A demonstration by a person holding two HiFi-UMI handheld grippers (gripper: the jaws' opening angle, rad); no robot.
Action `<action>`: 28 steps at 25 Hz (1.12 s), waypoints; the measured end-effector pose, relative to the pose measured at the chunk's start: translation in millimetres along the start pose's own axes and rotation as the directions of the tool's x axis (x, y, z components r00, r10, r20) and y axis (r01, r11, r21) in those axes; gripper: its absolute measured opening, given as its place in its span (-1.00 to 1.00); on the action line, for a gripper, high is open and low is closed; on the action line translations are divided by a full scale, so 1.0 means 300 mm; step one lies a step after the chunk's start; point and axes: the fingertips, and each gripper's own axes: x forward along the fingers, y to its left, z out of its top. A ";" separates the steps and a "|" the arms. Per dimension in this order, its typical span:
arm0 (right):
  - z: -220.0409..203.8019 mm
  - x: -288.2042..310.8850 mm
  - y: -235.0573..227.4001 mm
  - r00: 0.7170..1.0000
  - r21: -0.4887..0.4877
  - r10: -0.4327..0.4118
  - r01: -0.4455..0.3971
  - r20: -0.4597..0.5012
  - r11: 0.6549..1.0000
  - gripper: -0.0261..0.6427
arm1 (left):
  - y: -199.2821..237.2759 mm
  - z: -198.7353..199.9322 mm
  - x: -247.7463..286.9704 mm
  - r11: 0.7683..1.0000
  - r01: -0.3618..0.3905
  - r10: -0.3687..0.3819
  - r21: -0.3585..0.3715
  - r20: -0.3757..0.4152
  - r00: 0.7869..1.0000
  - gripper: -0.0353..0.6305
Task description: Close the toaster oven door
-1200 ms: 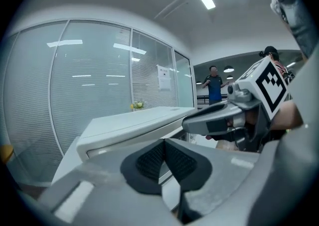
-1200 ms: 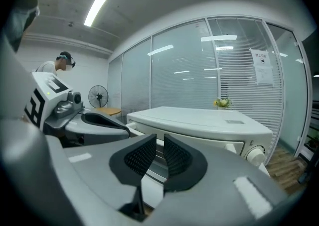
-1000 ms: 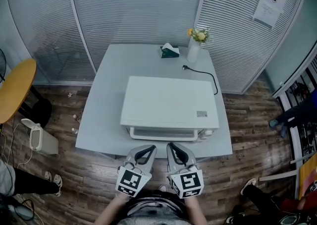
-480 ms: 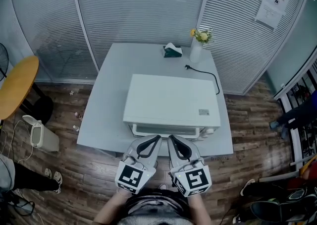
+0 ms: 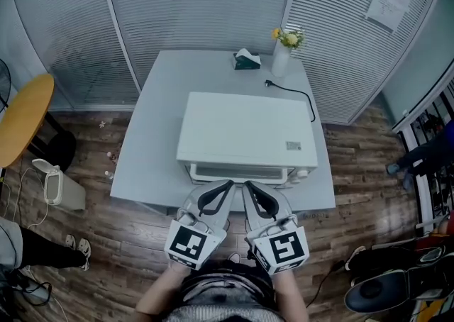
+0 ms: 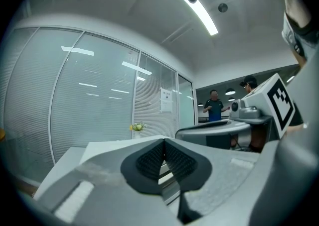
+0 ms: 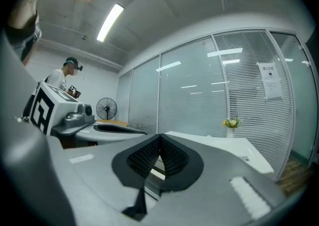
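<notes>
- The left gripper (image 5: 224,186) and right gripper (image 5: 249,186), both pinched together and empty, sit just before the glass door (image 5: 241,172) of the white boxy toaster oven (image 5: 245,129).
- A hard shove could slide the oven away or bounce the door back.

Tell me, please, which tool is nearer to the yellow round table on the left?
Left. The left tool hangs before the toaster oven, on the side toward the yellow round table; the right tool sits beside it, farther from that table.
</notes>
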 end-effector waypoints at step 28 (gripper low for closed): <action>-0.029 -0.049 0.025 0.999 0.041 -0.036 0.036 -0.018 0.998 -0.92 | -0.036 -0.006 -0.036 0.998 0.017 -0.017 -0.053 -0.002 1.000 -0.88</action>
